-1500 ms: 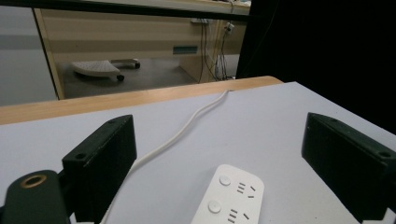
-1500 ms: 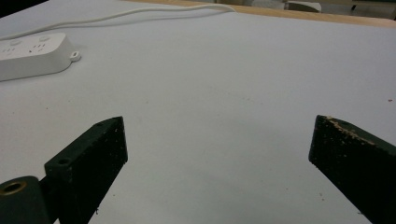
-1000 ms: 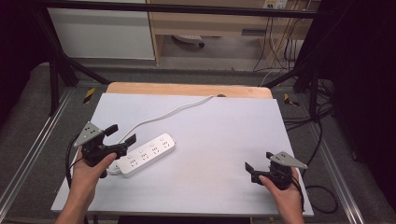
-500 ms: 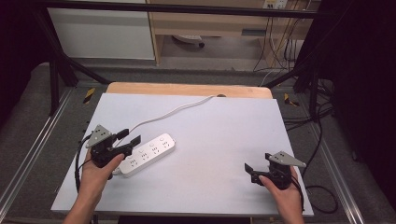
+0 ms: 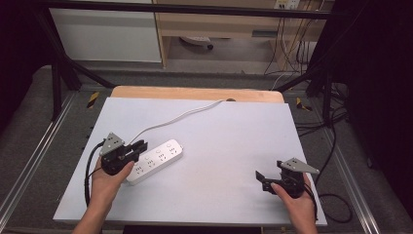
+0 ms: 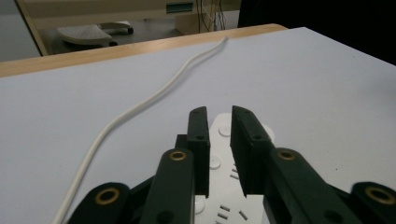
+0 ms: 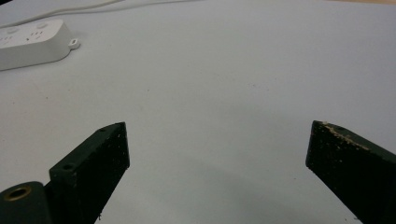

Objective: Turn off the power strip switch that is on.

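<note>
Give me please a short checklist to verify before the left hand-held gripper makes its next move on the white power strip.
1. Left hand-held gripper over the power strip: ok.
2. Jaws wide enough to take the strip: not ok, only a narrow gap.
3. Jaws touching the strip: cannot tell.
4. White cord loose on the table, away from the jaws: ok.
5. Right hand-held gripper open and apart from the strip: ok.

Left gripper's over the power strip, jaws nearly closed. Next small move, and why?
Probably lower the left gripper a little onto the power strip. Its jaws stand close together with a narrow gap, right over the strip's top face, holding nothing, so it looks lined up to press or touch rather than grasp. The right gripper sits open and far off on the bare table.
</note>
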Demonstrator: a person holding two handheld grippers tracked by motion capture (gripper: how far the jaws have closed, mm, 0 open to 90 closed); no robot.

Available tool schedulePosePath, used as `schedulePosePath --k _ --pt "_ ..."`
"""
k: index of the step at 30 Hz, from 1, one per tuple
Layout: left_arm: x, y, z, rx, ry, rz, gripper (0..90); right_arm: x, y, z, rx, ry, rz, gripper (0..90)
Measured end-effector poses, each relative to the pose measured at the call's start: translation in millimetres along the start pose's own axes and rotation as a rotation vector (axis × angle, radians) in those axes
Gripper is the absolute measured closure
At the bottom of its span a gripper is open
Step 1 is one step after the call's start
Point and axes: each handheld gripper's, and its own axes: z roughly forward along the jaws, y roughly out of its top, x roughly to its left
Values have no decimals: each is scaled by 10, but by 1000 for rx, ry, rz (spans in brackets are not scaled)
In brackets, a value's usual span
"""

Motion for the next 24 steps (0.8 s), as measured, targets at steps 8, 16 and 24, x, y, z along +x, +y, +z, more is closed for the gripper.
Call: schedulePosePath --k 8,16,24 --pt "38 -74 43 12 -7 -18 891 10 0 6 12 -2 -10 69" --pt "94 -112 59 23 -11 -28 900 20 0 29 24 1 -13 69" --pt "118 -163 109 70 -25 -30 900 17 -1 28 30 3 -10 65"
